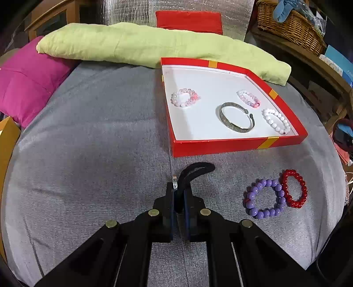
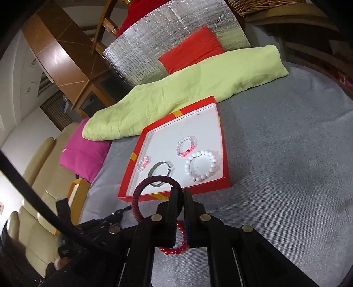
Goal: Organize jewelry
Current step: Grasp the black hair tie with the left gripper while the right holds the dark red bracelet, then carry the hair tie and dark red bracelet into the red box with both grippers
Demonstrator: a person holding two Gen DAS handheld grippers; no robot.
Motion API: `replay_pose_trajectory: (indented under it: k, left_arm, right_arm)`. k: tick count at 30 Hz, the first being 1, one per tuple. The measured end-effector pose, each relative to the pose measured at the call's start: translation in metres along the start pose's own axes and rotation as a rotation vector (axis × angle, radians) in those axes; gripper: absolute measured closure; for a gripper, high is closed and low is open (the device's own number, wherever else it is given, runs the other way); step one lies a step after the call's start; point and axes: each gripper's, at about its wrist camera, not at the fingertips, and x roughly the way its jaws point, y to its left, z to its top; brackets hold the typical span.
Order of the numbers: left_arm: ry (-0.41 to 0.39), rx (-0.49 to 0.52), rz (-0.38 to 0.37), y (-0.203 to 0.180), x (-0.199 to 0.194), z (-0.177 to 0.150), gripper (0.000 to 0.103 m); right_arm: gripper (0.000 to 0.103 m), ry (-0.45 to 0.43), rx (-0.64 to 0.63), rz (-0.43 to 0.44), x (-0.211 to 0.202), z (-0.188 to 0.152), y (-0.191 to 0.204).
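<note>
My left gripper is shut on a black band, whose loop sticks out past the fingertips over the grey cover. Behind it lies a red box with a white floor. The box holds two pink bead bracelets, a metal cuff and a white bead bracelet. A purple bead bracelet and a red bead bracelet lie touching on the cover at the right. My right gripper is shut on a dark ribbed ring, held over the red box's near rim. The red bead bracelet lies under its fingers.
A long green pillow lies behind the box, with a magenta cushion at the left and a red cushion further back. A wicker basket sits on a shelf at the right. Grey cover spreads left of the box.
</note>
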Motion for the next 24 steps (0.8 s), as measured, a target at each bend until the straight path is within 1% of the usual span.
replay_pose_trajectory:
  k: [5, 8, 13, 20, 22, 24]
  left_arm:
    - [-0.035, -0.001, -0.02, 0.001, -0.014, 0.0, 0.095]
    - [-0.066, -0.001, -0.04, 0.001, -0.024, 0.001, 0.095]
    - [-0.143, 0.012, -0.074, -0.003, -0.043, 0.006, 0.095]
    - [-0.228, 0.045, -0.093, -0.016, -0.056, 0.017, 0.095]
    - [-0.238, 0.048, -0.095, -0.018, -0.056, 0.021, 0.095]
    - [-0.232, 0.037, -0.114, -0.017, -0.053, 0.028, 0.095]
  right_arm:
    - [0.097, 0.017, -0.04, -0.048, 0.005, -0.003, 0.005]
    - [0.097, 0.017, -0.054, -0.056, 0.006, -0.004, 0.007]
    - [0.097, 0.012, -0.061, -0.067, 0.009, -0.003, 0.009]
    - [0.097, -0.011, -0.072, -0.076, 0.017, 0.007, 0.015]
    - [0.097, -0.014, -0.074, -0.079, 0.021, 0.012, 0.017]
    - [0.097, -0.016, -0.079, -0.085, 0.026, 0.016, 0.018]
